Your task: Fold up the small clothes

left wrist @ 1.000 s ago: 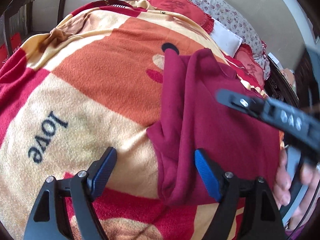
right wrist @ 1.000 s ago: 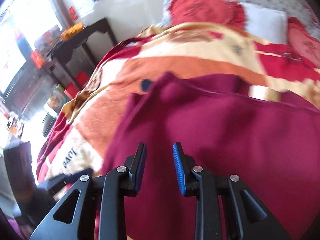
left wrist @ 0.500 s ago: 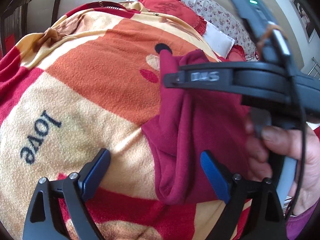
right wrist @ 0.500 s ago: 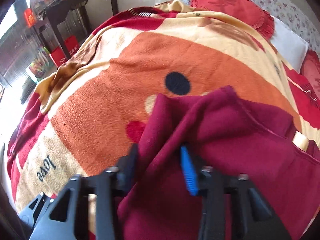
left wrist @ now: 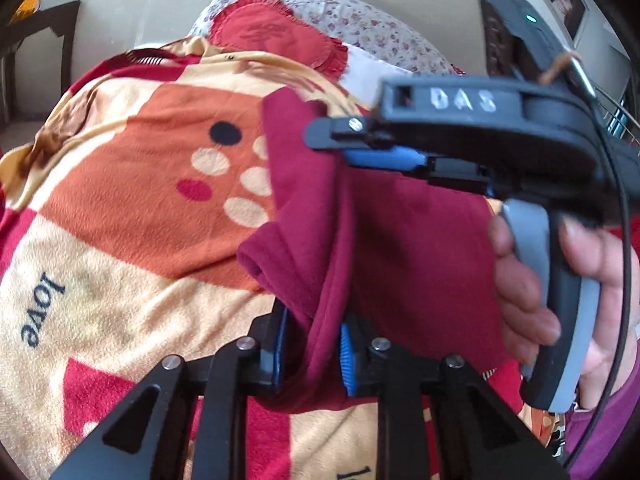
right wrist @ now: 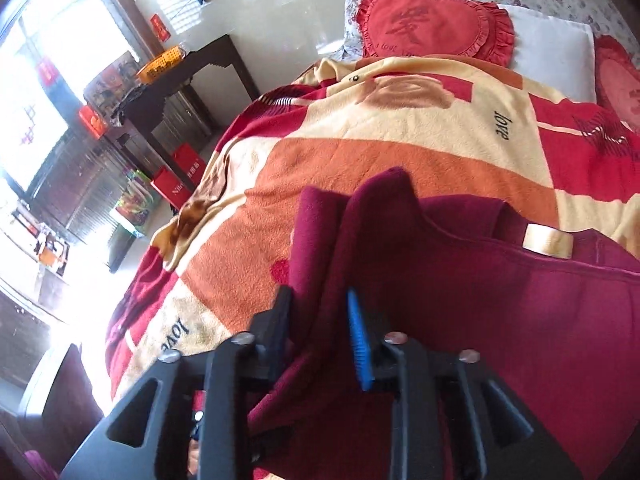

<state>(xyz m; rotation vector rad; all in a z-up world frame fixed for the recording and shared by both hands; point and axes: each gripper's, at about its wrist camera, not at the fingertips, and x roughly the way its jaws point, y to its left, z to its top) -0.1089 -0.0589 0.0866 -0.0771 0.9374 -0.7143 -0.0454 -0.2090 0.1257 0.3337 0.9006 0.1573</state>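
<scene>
A dark red fleece garment lies on a bed covered by an orange, cream and red blanket. My left gripper is shut on the garment's near left edge, cloth bunched between its blue pads. My right gripper is shut on the garment's far left edge; in the left wrist view it reaches in from the right, above the cloth. In the right wrist view the garment spreads to the right, with a cream label at its neckline.
Red heart cushions and a white pillow lie at the head of the bed. A dark wooden side table with an orange basket stands left of the bed, near a bright window. The wall is behind.
My left gripper has closed from wide open onto the garment's near edge. My right gripper moved to the far left edge and clamped on it, lifting the cloth slightly.
</scene>
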